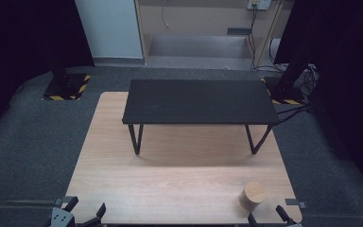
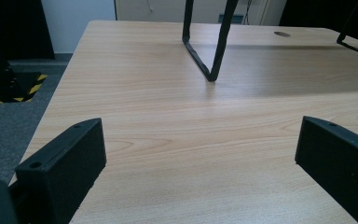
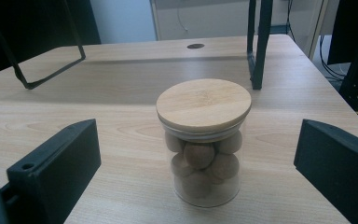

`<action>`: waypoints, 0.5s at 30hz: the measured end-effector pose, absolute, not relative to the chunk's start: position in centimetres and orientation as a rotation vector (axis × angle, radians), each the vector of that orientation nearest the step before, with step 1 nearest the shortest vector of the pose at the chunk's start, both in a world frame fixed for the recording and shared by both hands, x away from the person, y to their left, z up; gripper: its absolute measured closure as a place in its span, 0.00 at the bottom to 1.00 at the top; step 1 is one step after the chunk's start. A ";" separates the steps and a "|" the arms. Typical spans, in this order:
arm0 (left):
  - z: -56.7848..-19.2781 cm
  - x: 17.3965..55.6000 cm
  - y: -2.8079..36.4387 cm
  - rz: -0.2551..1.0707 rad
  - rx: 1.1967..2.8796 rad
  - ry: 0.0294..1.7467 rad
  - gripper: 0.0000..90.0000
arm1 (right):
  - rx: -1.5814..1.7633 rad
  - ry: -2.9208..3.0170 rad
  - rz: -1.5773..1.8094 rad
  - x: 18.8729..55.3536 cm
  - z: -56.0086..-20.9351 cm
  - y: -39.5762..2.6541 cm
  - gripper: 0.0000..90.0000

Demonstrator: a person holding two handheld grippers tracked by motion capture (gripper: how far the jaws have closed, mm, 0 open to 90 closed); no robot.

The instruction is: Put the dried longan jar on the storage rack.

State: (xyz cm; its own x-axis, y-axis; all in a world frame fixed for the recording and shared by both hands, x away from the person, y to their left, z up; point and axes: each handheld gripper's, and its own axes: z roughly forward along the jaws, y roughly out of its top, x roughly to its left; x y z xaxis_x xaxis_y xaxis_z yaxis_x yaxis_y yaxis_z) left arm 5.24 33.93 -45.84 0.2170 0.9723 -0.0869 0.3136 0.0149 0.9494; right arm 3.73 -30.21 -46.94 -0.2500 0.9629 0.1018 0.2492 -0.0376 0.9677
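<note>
At the near left corner of the tabletop the left gripper hovers with its jaws spread wide and nothing between them; in the left gripper view there is bare wood grain ahead of it and, farther off, one bent leg of the black stand that sits across the far half of the tabletop; moving right across the high view, the middle of the near half is bare wood, and then, near the right front corner, stands the jar, upright, with a flat wooden lid seated on it and round brown balls showing through its clear wall; just nearer than the jar, at the bottom edge, is the right gripper, its jaws as wide apart as they go and holding nothing; in the right gripper view the jar stands centred ahead between the two jaws, apart from both; judged from this, the work is at its very start: the right gripper is lined up on the jar, but no grip is made, the lid is on, and the jar has not been lifted; closing in, gripping and carrying are all left to do.
</note>
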 end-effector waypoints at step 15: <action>-45.6 5.3 33.7 0.831 1.499 1.266 0.01 | 1.307 1.553 1.325 3.7 -47.2 -30.2 0.01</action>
